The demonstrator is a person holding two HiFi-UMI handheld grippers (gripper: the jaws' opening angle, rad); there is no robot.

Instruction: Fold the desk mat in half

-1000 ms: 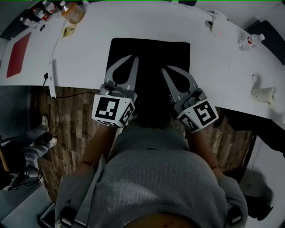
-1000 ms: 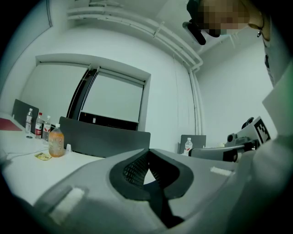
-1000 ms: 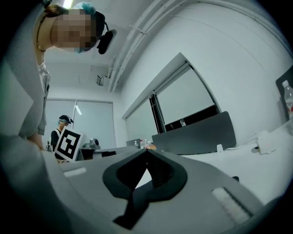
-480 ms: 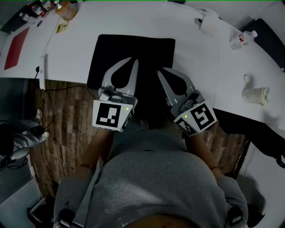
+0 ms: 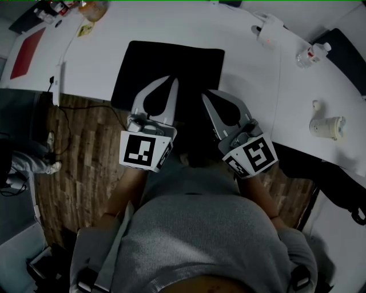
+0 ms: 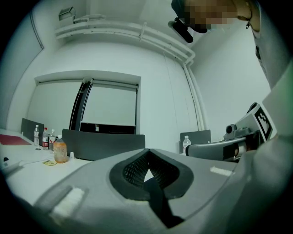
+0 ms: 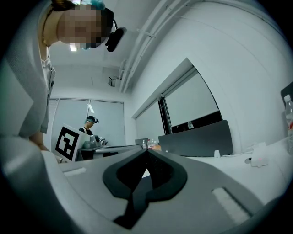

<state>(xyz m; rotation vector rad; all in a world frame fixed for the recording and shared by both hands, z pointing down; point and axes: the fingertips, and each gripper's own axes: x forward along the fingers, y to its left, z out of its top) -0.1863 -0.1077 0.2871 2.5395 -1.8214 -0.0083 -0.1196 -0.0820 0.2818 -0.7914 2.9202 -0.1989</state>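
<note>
Head view: the person's grey top [image 5: 200, 240] fills the bottom of the frame. Just ahead, the left gripper [image 5: 172, 79] and right gripper [image 5: 205, 94] are held side by side, near each other but apart, with the marker cubes [image 5: 142, 150] toward the body and the tips pointing away. Both reach over the near part of the desk mat [image 5: 171, 60].

Left gripper view: fingers [image 6: 82, 187] clenched tip to tip, nothing between them. Right gripper view: same, clenched and empty. Contact between tips and mat cannot be told.

The desk mat is black and lies flat and unfolded on the white tabletop [image 5: 251, 74], its near edge at the tabletop's near edge. Wooden floor [image 5: 86, 149] shows below left.

Farther right on the tabletop: paper cup [image 5: 327, 127], water bottle [image 5: 311, 53]. Far left: red sheet [image 5: 26, 54], orange bottle [image 5: 94, 8].
</note>
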